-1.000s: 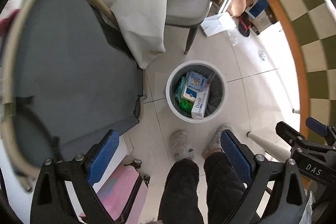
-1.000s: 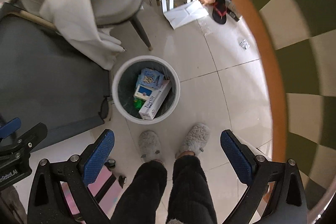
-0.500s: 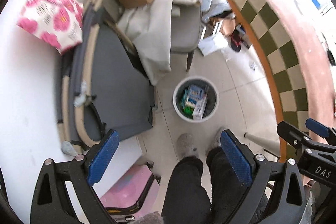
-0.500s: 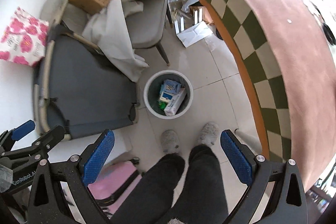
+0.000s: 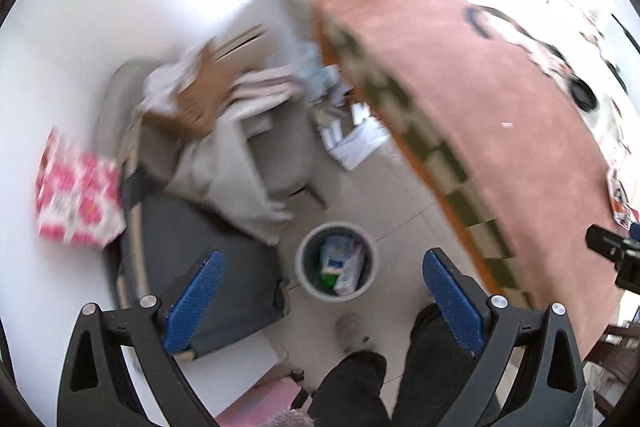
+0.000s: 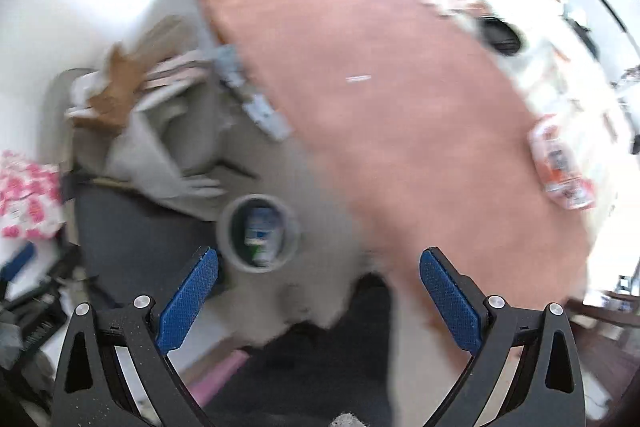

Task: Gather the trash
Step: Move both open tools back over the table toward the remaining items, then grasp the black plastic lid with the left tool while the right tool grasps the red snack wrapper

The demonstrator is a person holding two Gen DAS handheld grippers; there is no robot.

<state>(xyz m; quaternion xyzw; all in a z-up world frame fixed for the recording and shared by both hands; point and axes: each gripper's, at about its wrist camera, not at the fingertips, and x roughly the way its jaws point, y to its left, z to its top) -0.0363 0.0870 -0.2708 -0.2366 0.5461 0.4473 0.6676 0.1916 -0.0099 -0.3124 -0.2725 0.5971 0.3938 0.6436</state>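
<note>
A round grey trash bin (image 5: 335,261) stands on the tiled floor far below, holding several boxes and wrappers; it also shows in the right wrist view (image 6: 258,233). My left gripper (image 5: 322,301) is open and empty, high above the bin. My right gripper (image 6: 318,301) is open and empty, also high up. A red-and-white wrapper (image 6: 562,167) lies near the right edge of the pink tabletop (image 6: 400,115); it shows in the left wrist view (image 5: 620,197) too. Both views are motion-blurred.
A grey chair (image 5: 276,147) piled with cloth and a cardboard box (image 5: 200,99) stands behind the bin. A dark grey cushion (image 5: 200,259) lies at left with a pink floral bag (image 5: 76,199). The person's legs (image 5: 360,379) are below. Dark items (image 6: 500,35) sit on the table's far side.
Both grippers have risen and tilted up: the bin looks smaller and lower, and the pink tabletop now fills the right of both views. Both stay open and empty.
</note>
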